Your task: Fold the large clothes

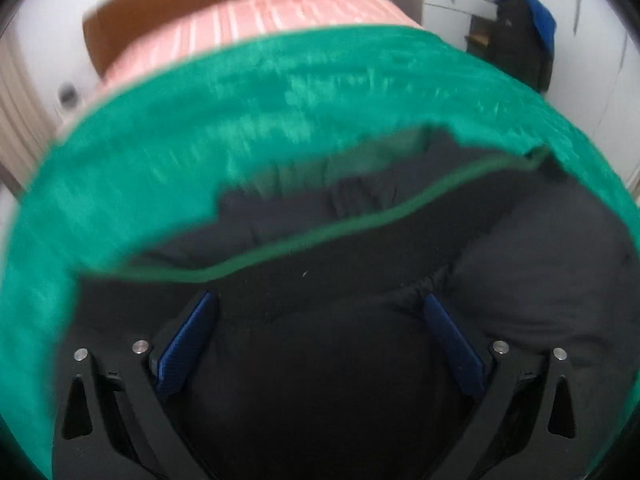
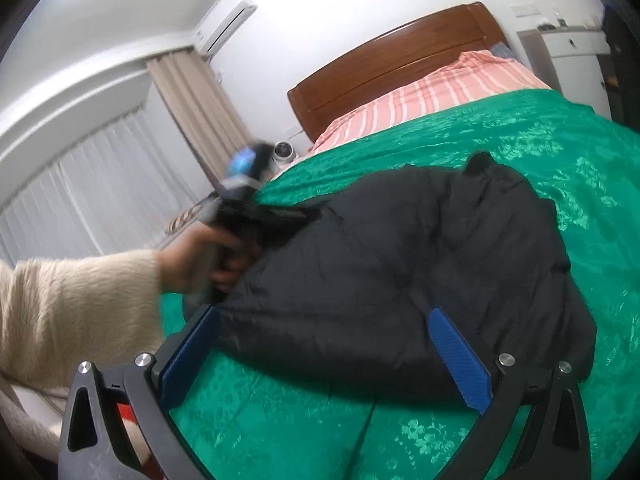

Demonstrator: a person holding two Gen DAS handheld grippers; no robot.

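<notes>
Jacket (image 2: 400, 264), dark and puffy, lay bunched on the green cover (image 2: 560, 168) of the bed, well below the pink striped pillow (image 2: 440, 92) and wooden headboard (image 2: 380, 64). Left gripper (image 1: 318, 308) sat over the jacket, fingers (image 1: 188, 344) spread, fabric between them, not pinched; view blurred. A green-edged hem (image 1: 280, 248) ran across the jacket. Right gripper (image 2: 324, 320) hovered at the jacket's near edge, fingers spread. Hand (image 2: 200, 260) in a cream sleeve (image 2: 72, 312) held the left gripper at the jacket's left end.

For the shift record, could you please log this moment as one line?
stage: folding underway | left gripper: open over black jacket | right gripper: open, near jacket's edge | surface: green bedspread
</notes>
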